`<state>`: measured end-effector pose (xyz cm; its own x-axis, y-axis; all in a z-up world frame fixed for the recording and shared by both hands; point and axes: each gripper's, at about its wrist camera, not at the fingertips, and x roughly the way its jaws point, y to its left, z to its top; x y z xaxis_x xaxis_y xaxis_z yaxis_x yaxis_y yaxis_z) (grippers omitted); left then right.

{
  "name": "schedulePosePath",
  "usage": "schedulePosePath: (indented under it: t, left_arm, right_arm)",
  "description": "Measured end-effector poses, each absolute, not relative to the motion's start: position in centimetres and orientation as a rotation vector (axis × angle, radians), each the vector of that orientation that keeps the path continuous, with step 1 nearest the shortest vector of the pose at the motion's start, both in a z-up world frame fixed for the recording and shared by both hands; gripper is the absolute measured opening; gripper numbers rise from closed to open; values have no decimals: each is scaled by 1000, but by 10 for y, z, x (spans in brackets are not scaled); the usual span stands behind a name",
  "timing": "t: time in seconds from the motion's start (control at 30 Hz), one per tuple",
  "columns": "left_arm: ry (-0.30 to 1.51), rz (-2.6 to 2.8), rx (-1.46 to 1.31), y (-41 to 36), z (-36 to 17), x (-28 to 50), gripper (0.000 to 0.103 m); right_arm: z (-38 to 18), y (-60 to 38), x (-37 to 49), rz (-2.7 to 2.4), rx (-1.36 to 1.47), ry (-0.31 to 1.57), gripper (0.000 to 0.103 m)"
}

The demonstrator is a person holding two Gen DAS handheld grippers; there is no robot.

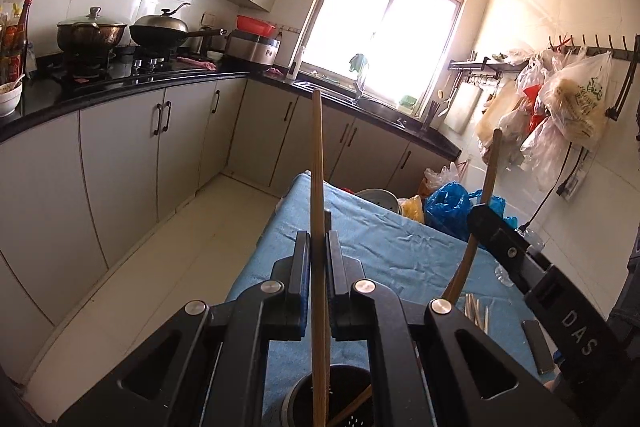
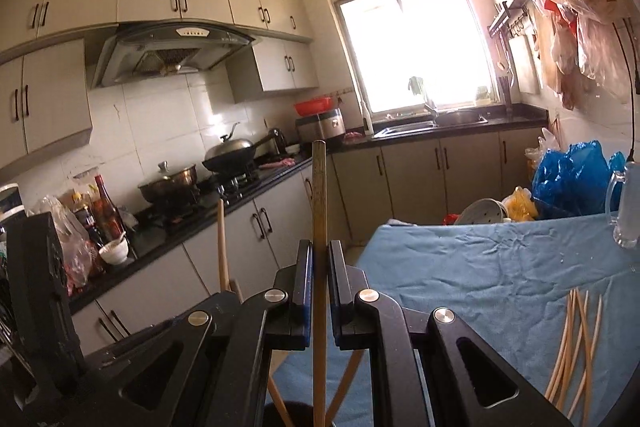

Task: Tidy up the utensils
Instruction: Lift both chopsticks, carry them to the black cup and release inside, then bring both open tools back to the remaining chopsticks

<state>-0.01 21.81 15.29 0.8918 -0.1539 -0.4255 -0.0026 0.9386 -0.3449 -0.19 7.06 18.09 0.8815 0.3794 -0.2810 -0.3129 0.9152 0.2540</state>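
Observation:
My left gripper (image 1: 318, 251) is shut on an upright wooden chopstick (image 1: 317, 163), whose lower end reaches into a dark perforated utensil holder (image 1: 344, 399) on the blue cloth. Another chopstick lies in the holder. My right gripper (image 2: 319, 263) is shut on a second upright wooden chopstick (image 2: 319, 195); it shows in the left wrist view (image 1: 482, 215) to the right with its chopstick (image 1: 493, 163). The left gripper (image 2: 44, 299) and its chopstick (image 2: 222, 243) appear at the left of the right wrist view. Several pale chopsticks (image 2: 576, 343) lie loose on the cloth at the right.
The table has a blue cloth (image 2: 480, 267). A glass mug (image 2: 626, 211), blue plastic bags (image 2: 568, 179) and a white colander (image 2: 482, 213) sit at its far end. A dark flat object (image 1: 538, 347) lies on the cloth. Kitchen counters (image 1: 120, 83) with pots run along the left.

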Motion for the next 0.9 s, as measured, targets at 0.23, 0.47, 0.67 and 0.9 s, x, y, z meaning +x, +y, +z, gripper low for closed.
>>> schedulePosePath:
  t: [0.23,0.47,0.67,0.9]
  left_arm:
    - [471,-68,-350,218,153,-12,7]
    - [483,-41,-336,214,161,-30,8]
    - [436,-13,-307,205,174,-66,33]
    - [434,-25,-264,177,173,-102,43]
  right_arm:
    - [179,64,-8,365,209,348,22]
    - [189,48,-25,355,221,316,47]
    - [197,9,-52,312,266,288,59]
    - [177,-52,-93,184,256,303,75]
